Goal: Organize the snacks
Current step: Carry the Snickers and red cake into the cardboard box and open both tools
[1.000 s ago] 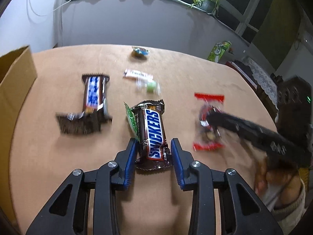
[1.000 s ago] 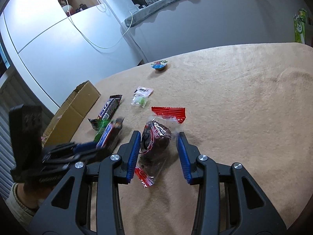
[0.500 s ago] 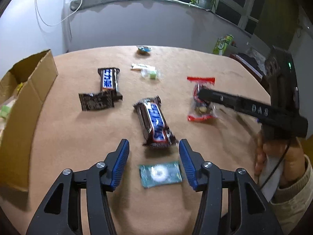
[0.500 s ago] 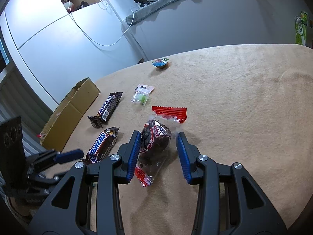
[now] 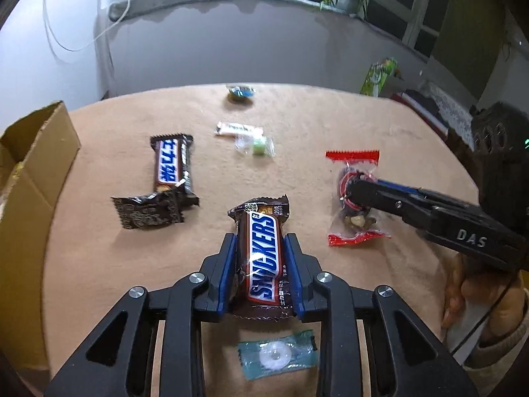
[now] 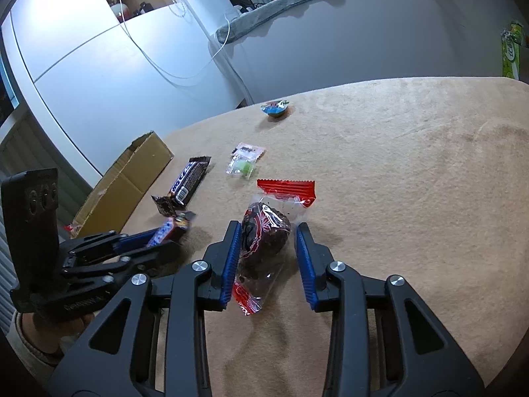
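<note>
A: From the left wrist, the left gripper has just been closing, and its blue pads now clamp the Snickers by its long sides, a hold that looks meant for carrying it away. Under it, toward the table's near edge, lies a green candy.

B: And the box?

A: At the left edge, open side up, likely where the snacks go. A second bar and a dark wrapper lie between it and the Snickers.

B: The other view?

A: From the right wrist, the right gripper has just been closing too, around the red-ended pouch mid-table. The left pad touches the film; the right pad stands clear, so the fingers are apart, nothing gripped yet. I'd say it straddles the bulge to catch the thickest part.

B: Far side?

A: A small cup near the far edge, a clear packet nearer.
</note>
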Motion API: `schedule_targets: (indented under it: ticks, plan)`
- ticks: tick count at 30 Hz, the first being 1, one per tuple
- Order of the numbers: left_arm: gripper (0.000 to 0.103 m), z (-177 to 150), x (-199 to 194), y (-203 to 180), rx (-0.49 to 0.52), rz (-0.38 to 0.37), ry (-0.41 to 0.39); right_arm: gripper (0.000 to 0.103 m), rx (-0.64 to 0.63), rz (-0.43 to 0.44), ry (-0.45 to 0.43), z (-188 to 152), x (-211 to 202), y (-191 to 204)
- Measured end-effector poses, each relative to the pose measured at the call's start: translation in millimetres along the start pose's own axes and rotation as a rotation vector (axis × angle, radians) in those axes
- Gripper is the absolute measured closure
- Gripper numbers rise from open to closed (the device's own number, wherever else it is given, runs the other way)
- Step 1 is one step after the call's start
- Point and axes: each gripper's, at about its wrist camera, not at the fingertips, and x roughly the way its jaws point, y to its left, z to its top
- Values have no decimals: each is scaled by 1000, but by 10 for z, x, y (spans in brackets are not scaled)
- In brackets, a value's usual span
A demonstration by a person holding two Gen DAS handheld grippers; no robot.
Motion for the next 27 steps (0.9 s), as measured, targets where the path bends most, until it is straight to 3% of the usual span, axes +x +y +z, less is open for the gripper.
schedule_targets:
  ticks: [10,19,23,25,27]
  plan:
    - [76,48,-561,82,-36,-37,-140,70,79,-40,-59,-28,-369,-70]
    - [76,-55,-1028,302,-50,7,-241,72,-7,-70,-127,206,-665,361]
    - [76,-173,-1181,495,-83,19,-271,72,-80,-149,-89,221,-570,543]
    - [76,-216,-1247,604,-102,22,-286,71,-117,-230,-38,166,-454,552]
    - [76,-274,-1325,701,-118,26,-298,49,-112,-333,-40,103,-395,457]
